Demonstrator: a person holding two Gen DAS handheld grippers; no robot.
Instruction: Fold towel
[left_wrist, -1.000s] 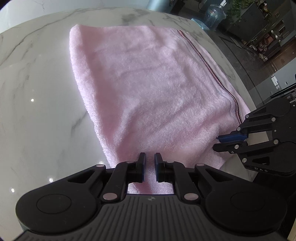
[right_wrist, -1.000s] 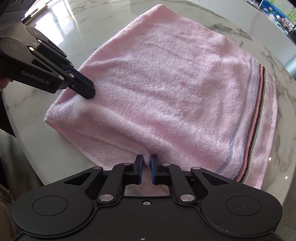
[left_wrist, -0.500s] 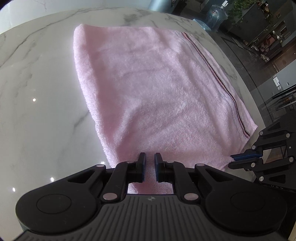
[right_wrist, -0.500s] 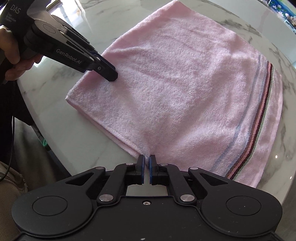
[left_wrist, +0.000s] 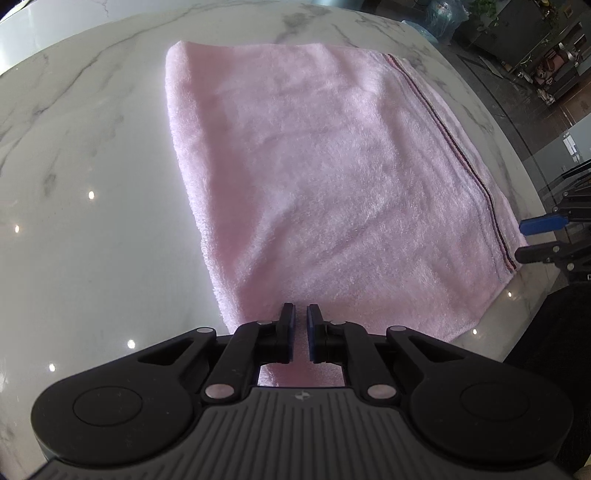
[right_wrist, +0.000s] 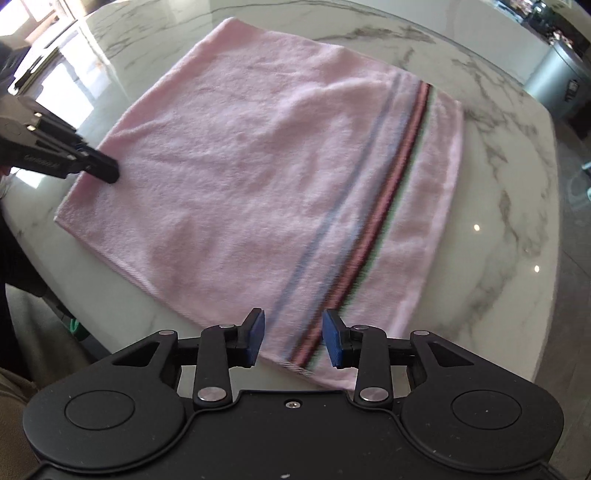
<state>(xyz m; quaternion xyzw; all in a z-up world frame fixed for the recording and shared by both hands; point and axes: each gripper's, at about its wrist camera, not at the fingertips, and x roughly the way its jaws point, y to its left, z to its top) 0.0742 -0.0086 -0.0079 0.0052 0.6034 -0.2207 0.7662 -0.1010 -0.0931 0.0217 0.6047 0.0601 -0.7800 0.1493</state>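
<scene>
Pink terry lies flat on the marble table (left_wrist: 92, 206): the towel (left_wrist: 332, 184) is spread over the near part of the top, seemingly already doubled, with its striped band (right_wrist: 388, 206) running along the edge on our right. Our left gripper (left_wrist: 300, 325) has its jaws drawn nearly together on the near edge of the cloth by the left corner, and pink fabric shows in the narrow gap between the pads, so we judge it to be pinching that edge, though how many layers it has we cannot tell. Our right gripper (right_wrist: 293, 338) stands with its jaws well apart, holding nothing, its blue pads (right_wrist: 256, 334) straddling the near hem just where the stripes meet it. We read the step in hand as taking the second grip for the next fold. To do it well, we should bring the right pads down until one can slip under the hem and one ride on top, then close fully on every layer, not only the upper one. Both grips ought to sit on the same edge, level with each other, so the cloth lifts without skewing. Then we should raise only enough to clear the table, carry the edge across evenly, and line the stripes up square before letting go.
</scene>
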